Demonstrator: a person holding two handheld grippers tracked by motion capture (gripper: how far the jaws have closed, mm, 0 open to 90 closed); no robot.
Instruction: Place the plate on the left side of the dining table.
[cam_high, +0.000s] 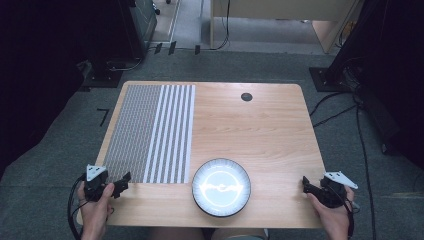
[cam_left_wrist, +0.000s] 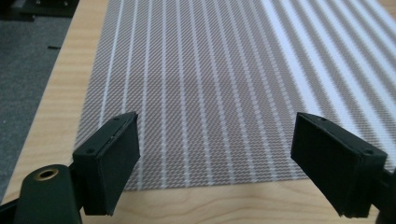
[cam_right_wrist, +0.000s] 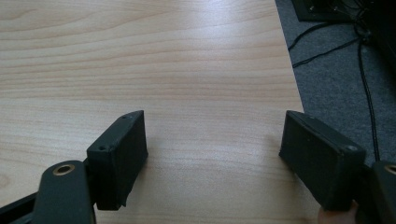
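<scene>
A grey and white striped woven placemat (cam_high: 150, 132) lies on the left half of the wooden table (cam_high: 260, 130). A dark-rimmed round plate (cam_high: 221, 187) with a pale shiny centre sits near the front edge, right of the mat. My left gripper (cam_high: 122, 182) hovers at the mat's front left corner, open and empty. In the left gripper view its jaws stand wide apart (cam_left_wrist: 215, 163) over the mat's near edge (cam_left_wrist: 210, 93). My right gripper (cam_high: 306, 184) is at the table's front right corner, open, with bare wood (cam_right_wrist: 187, 84) between its jaws (cam_right_wrist: 212, 158).
A small black round grommet (cam_high: 246, 97) sits in the table top at the back. Grey carpet (cam_high: 350, 150) with black cables (cam_high: 365, 145) lies right of the table. Dark equipment stands behind on the left, and a light wooden desk stands at the back.
</scene>
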